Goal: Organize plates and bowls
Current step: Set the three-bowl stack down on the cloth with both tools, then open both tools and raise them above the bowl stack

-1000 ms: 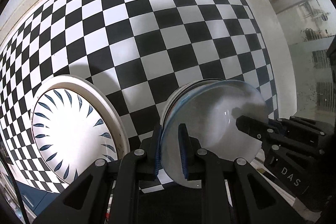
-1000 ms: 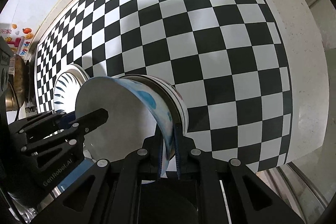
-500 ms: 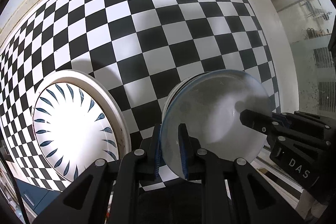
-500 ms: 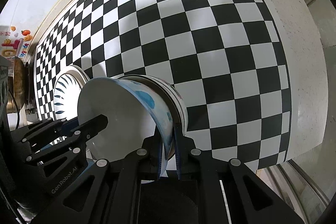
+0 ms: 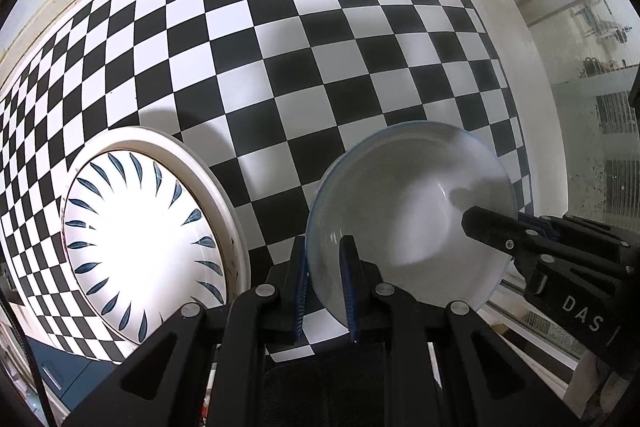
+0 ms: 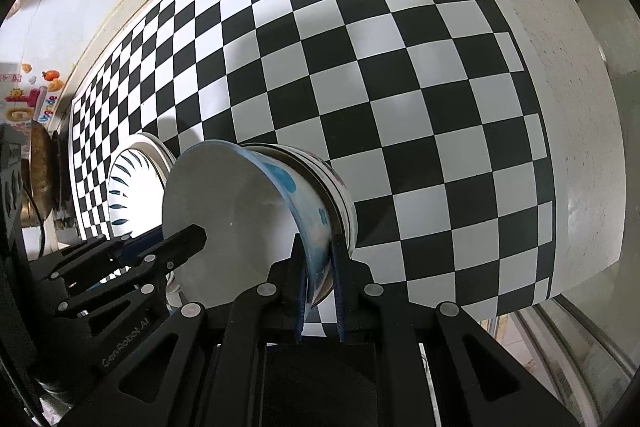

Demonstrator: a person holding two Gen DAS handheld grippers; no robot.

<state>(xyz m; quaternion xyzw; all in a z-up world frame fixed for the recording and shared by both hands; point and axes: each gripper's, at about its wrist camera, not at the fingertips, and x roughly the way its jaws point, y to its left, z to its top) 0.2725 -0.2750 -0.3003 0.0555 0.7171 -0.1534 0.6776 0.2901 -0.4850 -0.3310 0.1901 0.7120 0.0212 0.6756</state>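
Bowl [image 5: 412, 211] glossy glazed ceramic; plate [image 5: 144, 247] glossy; checkered tablecloth [image 5: 304, 67] smooth; tool [image 5: 324, 287] matt black plastic.

The blue-rimmed bowl [image 6: 240, 211] covers nearly all of the bowls nested under it [image 6: 340, 195], so their count can't be read. The leaf-pattern plate [image 5: 144, 243] glares white at its centre, pattern lost, and the bowl hides half of it in the right wrist view. Colourful stickers [image 6: 28, 99] at the left edge stay unreadable.
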